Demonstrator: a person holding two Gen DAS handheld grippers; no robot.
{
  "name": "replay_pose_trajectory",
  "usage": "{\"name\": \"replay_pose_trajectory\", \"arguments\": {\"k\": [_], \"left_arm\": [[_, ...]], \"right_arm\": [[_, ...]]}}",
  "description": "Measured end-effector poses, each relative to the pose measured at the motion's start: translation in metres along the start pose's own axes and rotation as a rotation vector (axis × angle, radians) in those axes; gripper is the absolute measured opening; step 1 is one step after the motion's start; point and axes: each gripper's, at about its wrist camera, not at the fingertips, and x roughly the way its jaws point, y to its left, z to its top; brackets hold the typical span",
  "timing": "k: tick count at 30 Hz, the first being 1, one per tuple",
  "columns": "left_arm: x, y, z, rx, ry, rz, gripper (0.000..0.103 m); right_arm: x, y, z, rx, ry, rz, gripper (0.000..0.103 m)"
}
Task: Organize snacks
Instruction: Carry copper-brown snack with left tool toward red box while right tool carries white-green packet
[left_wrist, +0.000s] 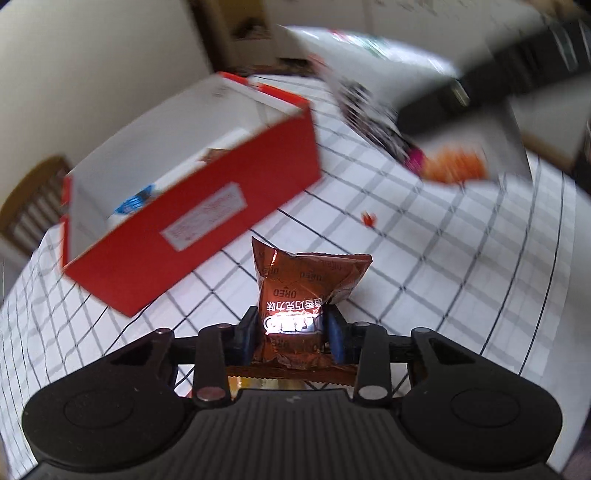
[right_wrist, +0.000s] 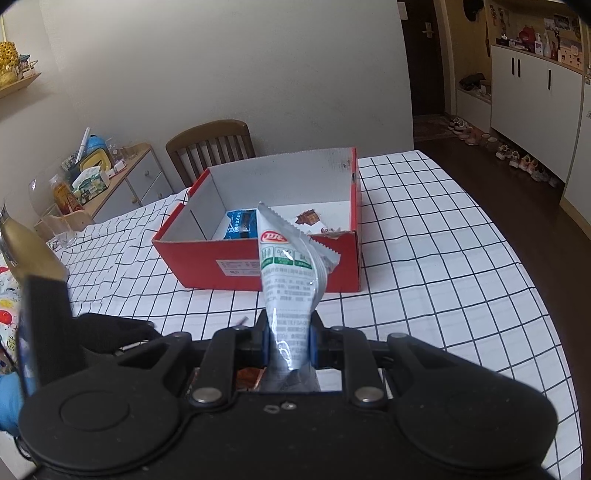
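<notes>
A brown Oreo packet stands up between the blue pads of my left gripper, which press on its lower part. Just beyond it sits the open red box, tilted in this view. My right gripper is shut on a silver-white snack packet held upright in front of the red box. Inside the box lie a blue packet and a white packet with a brown picture. The left wrist view shows that silver-white packet only as a blur at upper right.
A black-and-white checked cloth covers the table. A small red scrap lies on it right of the box. A wooden chair stands behind the table and a cluttered sideboard at left. A gloved hand is at lower left.
</notes>
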Motion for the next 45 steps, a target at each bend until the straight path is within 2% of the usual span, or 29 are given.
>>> {"name": "replay_pose_trajectory", "arguments": {"k": [6,15,24,33,36,45], "left_arm": [[-0.031,0.035,0.013,-0.239,-0.055,-0.044,0.036],[-0.063,0.071,0.036,-0.407,-0.142,-0.040,0.036],[-0.068,0.107,0.068,-0.475,-0.205,0.037,0.036],[-0.054,0.135,0.099,-0.510,-0.227,0.100,0.036],[-0.044,0.147,0.104,-0.542,-0.215,0.089,0.036],[-0.013,0.164,0.112,-0.566,-0.147,0.119,0.036]], "right_arm": [[-0.005,0.004,0.008,-0.009,-0.027,0.011,0.018],[0.002,0.014,0.030,-0.036,-0.058,0.023,0.018],[0.028,0.026,0.077,-0.076,-0.092,0.038,0.018],[0.063,0.028,0.114,-0.105,-0.109,0.029,0.018],[0.075,0.028,0.121,-0.114,-0.106,0.022,0.018],[0.118,0.025,0.127,-0.146,-0.048,-0.013,0.018]]}}
